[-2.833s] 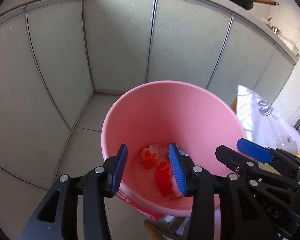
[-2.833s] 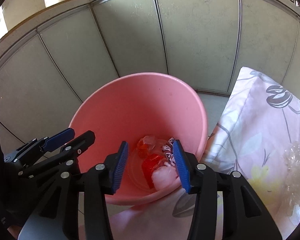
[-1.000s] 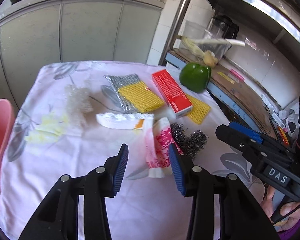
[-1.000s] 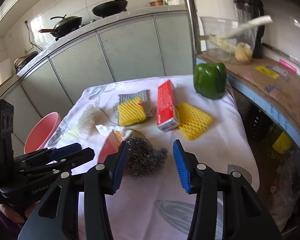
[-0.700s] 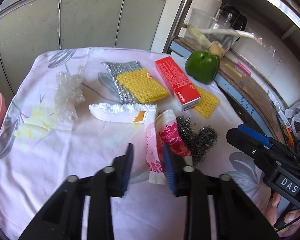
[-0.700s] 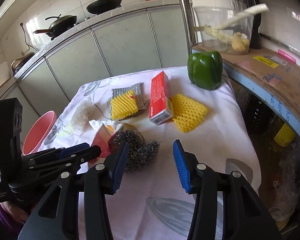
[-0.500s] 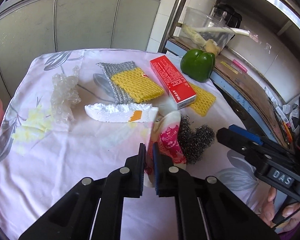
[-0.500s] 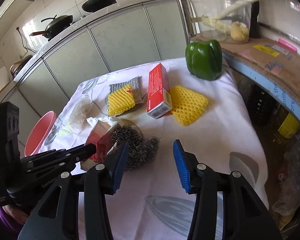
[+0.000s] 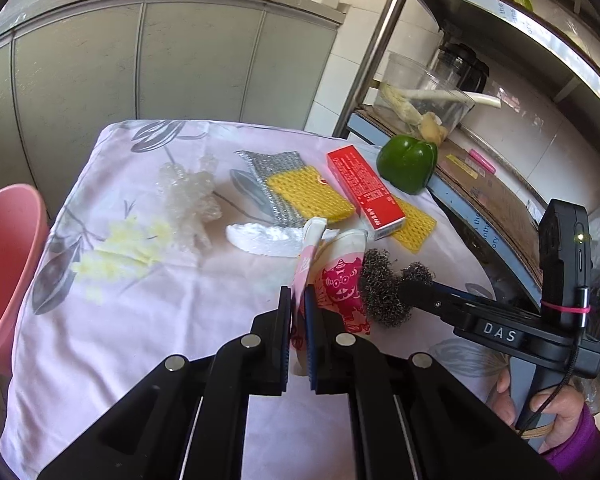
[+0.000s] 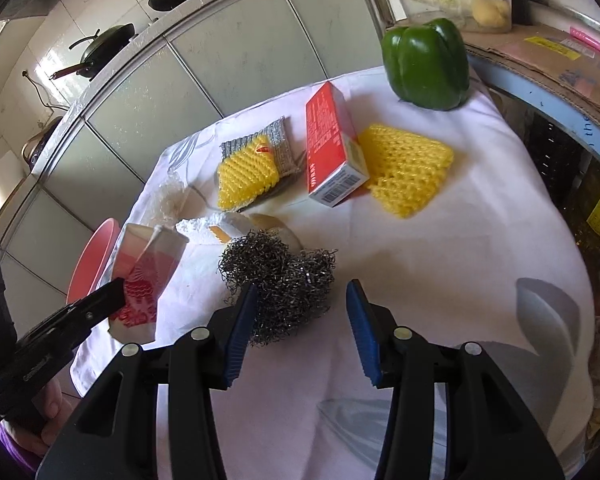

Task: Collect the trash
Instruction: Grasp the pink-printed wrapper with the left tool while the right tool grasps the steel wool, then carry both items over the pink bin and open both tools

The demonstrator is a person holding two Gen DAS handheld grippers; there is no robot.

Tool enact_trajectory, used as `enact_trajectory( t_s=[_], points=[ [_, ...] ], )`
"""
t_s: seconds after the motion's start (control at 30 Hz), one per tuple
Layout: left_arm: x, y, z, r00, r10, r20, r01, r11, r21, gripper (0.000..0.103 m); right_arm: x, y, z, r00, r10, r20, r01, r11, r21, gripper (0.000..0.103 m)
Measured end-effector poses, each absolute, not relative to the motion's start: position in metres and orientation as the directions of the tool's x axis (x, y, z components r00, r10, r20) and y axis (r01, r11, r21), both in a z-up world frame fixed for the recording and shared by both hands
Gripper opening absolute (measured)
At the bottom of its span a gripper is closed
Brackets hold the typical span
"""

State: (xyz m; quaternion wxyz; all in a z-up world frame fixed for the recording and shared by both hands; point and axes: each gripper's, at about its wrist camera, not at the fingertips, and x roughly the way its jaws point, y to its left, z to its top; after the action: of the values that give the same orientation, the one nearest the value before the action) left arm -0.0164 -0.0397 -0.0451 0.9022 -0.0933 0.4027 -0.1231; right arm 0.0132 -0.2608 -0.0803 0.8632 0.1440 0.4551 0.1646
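Your left gripper [image 9: 297, 312] is clenched on the crumpled pink-and-white paper cup [image 9: 338, 280], lifted at the near middle of the cloth-covered tabletop [image 9: 140, 320], just beside the steel wool scourer [image 10: 280, 272]. Your right gripper [image 10: 300, 320] hangs released, its blue pads [image 10: 240, 320] straddling the scourer's near edge without pressing it. The pink bucket [image 9: 4, 264] stands off the tabletop's left edge.
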Motion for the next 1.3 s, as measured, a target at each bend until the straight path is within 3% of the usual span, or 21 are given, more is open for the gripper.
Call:
enact_trajectory(
  t_s=[0.13, 0.2, 0.3, 0.9, 1.3],
  points=[
    [-0.019, -0.032, -0.045, 0.648, -0.298, -0.701, 0.133, 0.950, -0.282, 0.006, 0.010, -0.255, -0.081, 0.533, 0.415, -0.737, -0.172, 0.906, 0.386, 0.046],
    [-0.020, -0.029, -0.044, 0.652, -0.299, -0.697, 0.130, 0.950, -0.285, 0.006, 0.009, -0.253, -0.081, 0.529, 0.423, -0.736, -0.185, 0.904, 0.386, 0.031],
    [-0.023, -0.025, -0.042, 0.659, -0.301, -0.689, 0.126, 0.948, -0.293, 0.006, 0.005, -0.249, -0.078, 0.532, 0.423, -0.733, -0.203, 0.905, 0.374, 0.023],
    [-0.051, 0.035, -0.014, 0.773, -0.193, -0.605, 0.017, 0.959, -0.283, 0.006, -0.029, -0.173, -0.005, 0.610, 0.486, -0.626, -0.440, 0.865, 0.242, 0.021],
    [-0.079, 0.103, 0.009, 0.841, 0.071, -0.537, -0.222, 0.949, -0.222, 0.006, -0.015, -0.095, 0.016, 0.601, 0.550, -0.580, -0.558, 0.809, 0.188, 0.021]
  ],
)
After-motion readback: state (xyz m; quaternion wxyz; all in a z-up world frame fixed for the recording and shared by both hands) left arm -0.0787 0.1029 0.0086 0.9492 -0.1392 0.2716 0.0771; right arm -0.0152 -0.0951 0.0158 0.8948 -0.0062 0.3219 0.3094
